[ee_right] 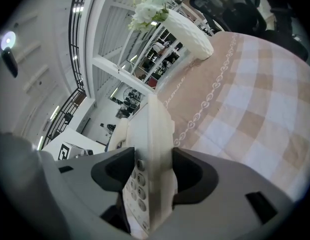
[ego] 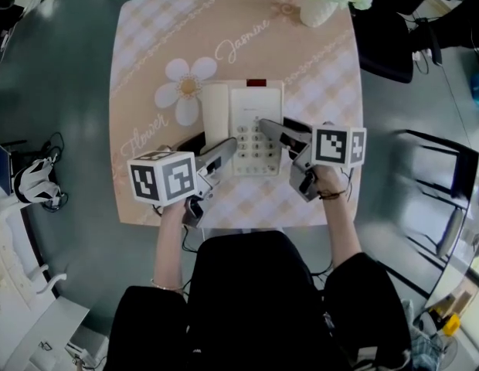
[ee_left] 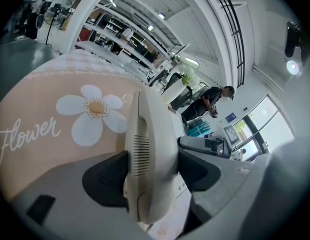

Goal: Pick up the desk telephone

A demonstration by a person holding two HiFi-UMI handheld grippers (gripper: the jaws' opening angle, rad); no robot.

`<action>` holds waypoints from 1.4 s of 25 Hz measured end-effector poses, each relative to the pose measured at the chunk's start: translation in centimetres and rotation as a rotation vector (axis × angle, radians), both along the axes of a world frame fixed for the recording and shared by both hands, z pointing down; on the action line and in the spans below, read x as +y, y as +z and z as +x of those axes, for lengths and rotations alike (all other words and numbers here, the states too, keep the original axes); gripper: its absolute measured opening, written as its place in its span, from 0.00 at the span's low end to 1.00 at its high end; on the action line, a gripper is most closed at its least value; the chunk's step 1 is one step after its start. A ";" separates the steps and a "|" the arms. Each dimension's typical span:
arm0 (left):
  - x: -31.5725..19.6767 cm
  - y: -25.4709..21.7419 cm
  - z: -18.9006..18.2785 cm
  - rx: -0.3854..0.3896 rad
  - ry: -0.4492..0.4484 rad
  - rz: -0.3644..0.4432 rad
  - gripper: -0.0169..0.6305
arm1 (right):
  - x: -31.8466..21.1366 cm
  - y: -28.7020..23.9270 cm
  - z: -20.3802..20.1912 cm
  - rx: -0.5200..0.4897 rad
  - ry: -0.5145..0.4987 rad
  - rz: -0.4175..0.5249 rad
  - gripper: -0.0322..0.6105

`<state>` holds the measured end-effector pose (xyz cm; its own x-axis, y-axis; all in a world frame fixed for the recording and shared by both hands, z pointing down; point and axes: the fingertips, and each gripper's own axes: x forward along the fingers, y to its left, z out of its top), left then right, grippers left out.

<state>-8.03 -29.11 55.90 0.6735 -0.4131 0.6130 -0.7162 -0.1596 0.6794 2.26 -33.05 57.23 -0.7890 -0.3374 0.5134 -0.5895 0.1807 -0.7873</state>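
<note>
A cream desk telephone (ego: 255, 122) sits mid-table on a peach checked cloth (ego: 317, 76), its handset (ego: 215, 110) in the cradle on its left side. My left gripper (ego: 222, 151) reaches in from the near left. In the left gripper view its black pads (ee_left: 107, 176) press both sides of the handset (ee_left: 150, 134). My right gripper (ego: 274, 132) comes in from the near right. In the right gripper view it is shut on the right edge of the telephone base (ee_right: 154, 129), with the keypad (ee_right: 136, 184) showing just left of the jaws.
A white vase of pale flowers (ego: 323, 5) stands at the table's far right corner. A black chair (ego: 386, 45) is beyond the right edge. The near table edge runs just in front of my arms. A person (ee_left: 210, 101) stands far off.
</note>
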 end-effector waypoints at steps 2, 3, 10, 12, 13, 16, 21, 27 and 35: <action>0.6 -0.9 0.0 -0.004 -0.005 0.005 0.50 | 0.5 -0.9 0.0 -0.002 -0.003 0.005 0.41; 0.9 -1.3 0.0 -0.005 -0.008 0.009 0.50 | 0.8 -1.4 0.0 -0.003 -0.003 0.008 0.41; 1.4 -4.0 -0.1 -0.009 -0.015 0.041 0.50 | 1.4 -4.1 -0.1 -0.008 -0.002 0.041 0.41; 1.4 -4.6 -0.3 -0.012 -0.016 0.048 0.50 | 1.3 -4.7 -0.3 -0.010 -0.003 0.049 0.41; 1.4 -4.9 -0.3 -0.013 -0.016 0.052 0.50 | 1.4 -5.0 -0.3 -0.011 -0.002 0.055 0.41; 1.8 -5.9 -0.3 -0.017 -0.015 0.063 0.50 | 1.6 -6.2 -0.3 -0.009 -0.006 0.075 0.41; 2.6 -7.8 -0.2 -0.016 -0.023 0.084 0.50 | 2.3 -8.2 -0.2 -0.008 -0.010 0.105 0.41; 2.8 -9.4 0.0 -0.029 -0.014 0.109 0.50 | 2.4 -9.9 0.0 -0.015 -0.010 0.129 0.40; 3.5 -12.2 0.3 -0.030 -0.015 0.148 0.50 | 3.2 -12.8 0.4 -0.023 0.005 0.166 0.40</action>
<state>-7.77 -25.63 43.74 0.6489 -0.5103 0.5644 -0.7389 -0.2456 0.6274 2.66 -29.85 44.47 -0.7981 -0.4198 0.4321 -0.5728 0.3065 -0.7602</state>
